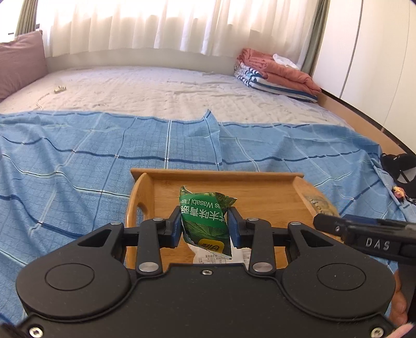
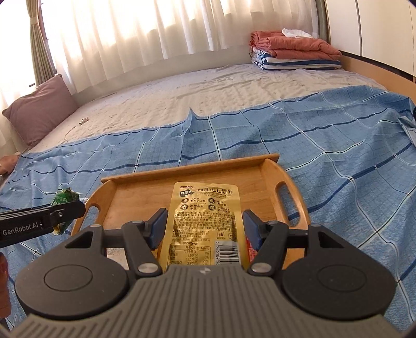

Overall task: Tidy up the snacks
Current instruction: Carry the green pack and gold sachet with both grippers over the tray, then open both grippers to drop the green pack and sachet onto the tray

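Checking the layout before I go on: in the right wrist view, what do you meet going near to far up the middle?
Gold snack packet → wooden tray far rim → blue checked cloth → pale mattress → white curtains.

A mauve pillow (image 2: 39,109) and folded blankets (image 2: 293,52) lie well apart on the blue-checked sheet's (image 2: 312,145) bed.

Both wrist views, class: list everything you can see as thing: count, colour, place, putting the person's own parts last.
wooden tray: one, tan, on the blue sheet
green wasabi snack packet: one, green, held above the tray
gold snack pouch: one, gold, between the right fingers
blue checked sheet: one, blue, over the near bed
pillow: one, mauve, far left
folded bedding: one stack, coral and striped, far right corner
curtains: white, behind the bed
left gripper: black, shut on the packet
right gripper: black, around the pouch
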{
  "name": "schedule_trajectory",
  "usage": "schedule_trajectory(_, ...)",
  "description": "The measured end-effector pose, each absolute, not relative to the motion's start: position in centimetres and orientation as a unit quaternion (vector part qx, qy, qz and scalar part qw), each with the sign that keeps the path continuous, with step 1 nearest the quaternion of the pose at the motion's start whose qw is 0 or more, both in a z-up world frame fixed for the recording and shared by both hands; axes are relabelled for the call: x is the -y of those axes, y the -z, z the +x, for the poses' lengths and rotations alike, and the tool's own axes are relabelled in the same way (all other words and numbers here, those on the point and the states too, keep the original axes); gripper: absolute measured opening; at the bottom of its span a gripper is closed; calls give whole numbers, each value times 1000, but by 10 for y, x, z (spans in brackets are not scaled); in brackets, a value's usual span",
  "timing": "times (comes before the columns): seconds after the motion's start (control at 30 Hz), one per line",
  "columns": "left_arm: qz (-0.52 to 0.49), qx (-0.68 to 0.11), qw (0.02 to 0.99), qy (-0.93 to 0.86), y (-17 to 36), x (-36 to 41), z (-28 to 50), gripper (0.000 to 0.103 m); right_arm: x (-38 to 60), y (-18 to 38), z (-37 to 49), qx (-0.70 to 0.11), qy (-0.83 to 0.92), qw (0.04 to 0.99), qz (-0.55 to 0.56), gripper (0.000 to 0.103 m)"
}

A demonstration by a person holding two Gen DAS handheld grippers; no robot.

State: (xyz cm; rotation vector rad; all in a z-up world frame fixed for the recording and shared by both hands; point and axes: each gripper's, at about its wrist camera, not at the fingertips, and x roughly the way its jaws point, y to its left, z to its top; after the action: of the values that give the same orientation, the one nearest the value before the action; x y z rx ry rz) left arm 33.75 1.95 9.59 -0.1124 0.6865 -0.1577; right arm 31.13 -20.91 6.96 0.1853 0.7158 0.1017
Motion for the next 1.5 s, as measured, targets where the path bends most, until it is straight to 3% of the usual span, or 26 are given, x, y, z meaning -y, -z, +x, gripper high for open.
schedule_trajectory(0.67,-53,-378,924,33,-22,-11,415,34,179,-12,348,-367,-62,928,27,65)
schedule_trajectory(1.33,-38,-377,925,33,-9,-9,415,35,170,0,357,-388,-64,919,8,67)
schedule_trajectory(1.43,-49,-374,926,35,-14,-11,412,59,171,-6,354,-391,-70,918,-2,78)
schedule_trajectory(1.5,-54,-361,930,40,-21,-14,405,82,175,-16,347,-385,-73,920,-7,85)
